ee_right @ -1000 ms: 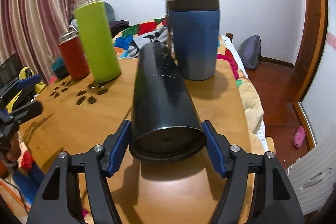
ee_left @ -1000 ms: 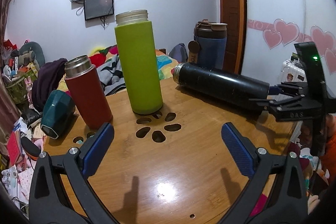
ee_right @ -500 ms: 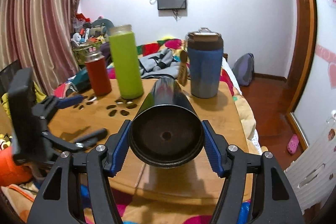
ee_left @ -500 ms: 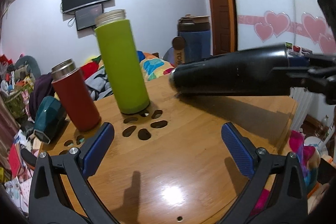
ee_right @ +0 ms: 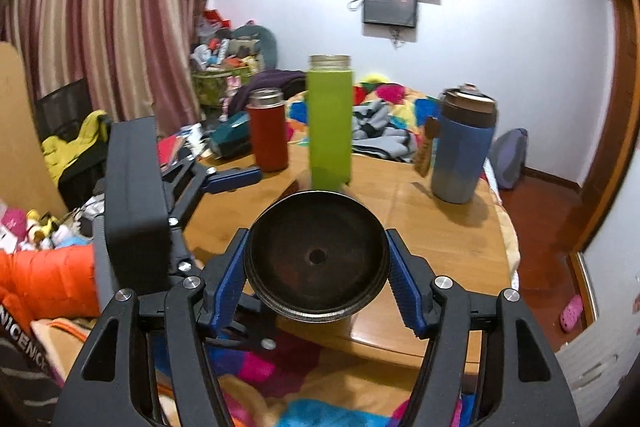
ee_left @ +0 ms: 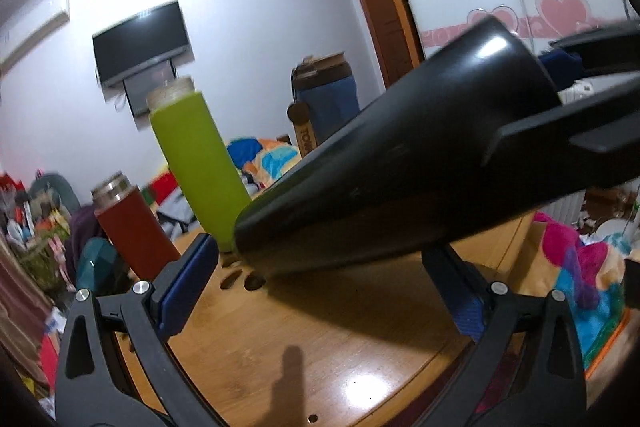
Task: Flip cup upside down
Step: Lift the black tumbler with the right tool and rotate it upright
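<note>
My right gripper (ee_right: 318, 281) is shut on the base end of a long black cup (ee_right: 317, 261) and holds it in the air above the wooden table (ee_right: 432, 227), lying roughly level with its round bottom toward the camera. In the left wrist view the black cup (ee_left: 400, 163) stretches across from the right, its far end tilted down over the table. My left gripper (ee_left: 326, 283) is open and empty, its blue pads (ee_left: 188, 283) spread either side below the cup; it shows at the left of the right wrist view (ee_right: 232, 175).
On the table stand a green bottle (ee_right: 330, 123), a red flask (ee_right: 267, 129) and a blue tumbler (ee_right: 464, 143). A teal cup (ee_left: 96, 263) lies beyond the left edge. Paw-shaped cutouts (ee_left: 244, 277) mark the tabletop (ee_left: 320, 347). A bed and clutter lie behind.
My right gripper has lifted the black cup off the table and carried it toward my left gripper. The cup now hangs close above the open left fingers.
</note>
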`<state>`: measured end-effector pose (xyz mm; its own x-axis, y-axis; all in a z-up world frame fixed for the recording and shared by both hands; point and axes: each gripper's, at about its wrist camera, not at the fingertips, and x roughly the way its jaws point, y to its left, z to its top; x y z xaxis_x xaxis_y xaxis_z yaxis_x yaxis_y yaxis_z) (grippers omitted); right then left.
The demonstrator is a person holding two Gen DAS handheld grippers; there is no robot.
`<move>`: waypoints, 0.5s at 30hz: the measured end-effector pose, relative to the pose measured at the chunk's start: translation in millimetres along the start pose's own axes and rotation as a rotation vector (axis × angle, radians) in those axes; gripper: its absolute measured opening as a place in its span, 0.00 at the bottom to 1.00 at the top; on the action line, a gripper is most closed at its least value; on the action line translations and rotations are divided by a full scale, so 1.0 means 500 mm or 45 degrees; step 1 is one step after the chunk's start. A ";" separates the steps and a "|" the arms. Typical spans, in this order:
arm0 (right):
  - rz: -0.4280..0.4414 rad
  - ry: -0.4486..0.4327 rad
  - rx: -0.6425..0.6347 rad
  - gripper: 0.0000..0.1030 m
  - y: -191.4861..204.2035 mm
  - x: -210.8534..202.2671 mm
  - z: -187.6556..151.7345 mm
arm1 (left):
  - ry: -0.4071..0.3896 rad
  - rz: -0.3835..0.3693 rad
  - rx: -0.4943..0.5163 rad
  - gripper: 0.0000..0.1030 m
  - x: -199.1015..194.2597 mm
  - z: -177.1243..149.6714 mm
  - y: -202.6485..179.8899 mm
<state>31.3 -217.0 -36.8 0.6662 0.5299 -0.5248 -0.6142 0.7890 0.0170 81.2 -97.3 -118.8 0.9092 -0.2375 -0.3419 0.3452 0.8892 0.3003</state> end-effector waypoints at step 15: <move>0.130 0.031 -0.165 0.60 0.051 -0.018 -0.001 | -0.182 -0.033 0.058 0.90 -0.044 0.006 -0.014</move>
<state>9.6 -201.7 -32.0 0.5877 0.5965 -0.5466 -0.7288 0.6836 -0.0376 59.6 -99.2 -110.8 0.9225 -0.3163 -0.2210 0.3763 0.8641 0.3341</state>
